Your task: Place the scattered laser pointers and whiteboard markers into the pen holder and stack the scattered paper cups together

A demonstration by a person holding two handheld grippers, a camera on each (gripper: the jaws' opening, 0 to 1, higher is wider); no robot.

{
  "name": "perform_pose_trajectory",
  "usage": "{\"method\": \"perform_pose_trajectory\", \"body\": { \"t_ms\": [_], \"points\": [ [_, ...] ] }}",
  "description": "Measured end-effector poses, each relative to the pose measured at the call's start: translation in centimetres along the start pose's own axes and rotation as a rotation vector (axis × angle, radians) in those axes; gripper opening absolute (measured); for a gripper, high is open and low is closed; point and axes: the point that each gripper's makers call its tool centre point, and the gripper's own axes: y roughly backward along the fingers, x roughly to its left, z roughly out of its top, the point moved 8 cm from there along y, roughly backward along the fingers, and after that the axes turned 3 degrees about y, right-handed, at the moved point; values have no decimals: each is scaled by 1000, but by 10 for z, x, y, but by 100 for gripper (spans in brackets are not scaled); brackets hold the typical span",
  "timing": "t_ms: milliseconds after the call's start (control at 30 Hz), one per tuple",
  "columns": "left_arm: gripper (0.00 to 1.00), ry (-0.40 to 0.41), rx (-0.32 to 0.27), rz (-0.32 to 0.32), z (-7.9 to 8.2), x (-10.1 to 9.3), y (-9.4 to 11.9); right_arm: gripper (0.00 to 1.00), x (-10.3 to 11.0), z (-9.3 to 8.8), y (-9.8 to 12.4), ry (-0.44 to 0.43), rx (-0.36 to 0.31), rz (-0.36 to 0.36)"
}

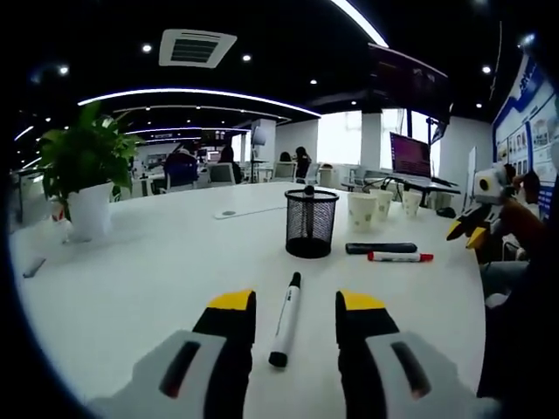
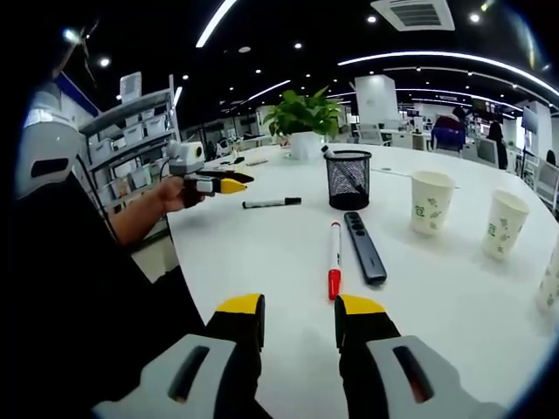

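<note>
A black mesh pen holder (image 1: 311,223) (image 2: 348,179) stands mid-table with a dark pen end sticking up from it. A white marker with a black cap (image 1: 286,319) (image 2: 272,202) lies flat on the table, in line with the gap of my open left gripper (image 1: 297,305) (image 2: 229,183), untouched. A red-capped marker (image 2: 334,259) (image 1: 399,257) and a black laser pointer (image 2: 364,247) (image 1: 381,248) lie side by side ahead of my open right gripper (image 2: 300,307) (image 1: 467,229), which holds nothing. Paper cups (image 2: 431,201) (image 2: 507,223) (image 1: 362,210) stand upright and apart.
A potted plant (image 1: 83,166) (image 2: 306,118) sits on the white table (image 1: 157,262) (image 2: 262,253) beyond the holder. A laptop on a stand (image 1: 409,157) is behind the cups. Shelving (image 2: 131,131) stands off the table, and people sit at desks far back.
</note>
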Motion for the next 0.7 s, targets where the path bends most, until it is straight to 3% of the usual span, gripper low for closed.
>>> {"method": "perform_pose_trajectory", "body": {
  "t_ms": [700],
  "points": [
    [38,3,11,14,-15,4,-6,35,0,-2,-1,-7,-1,2]
  ]
}}
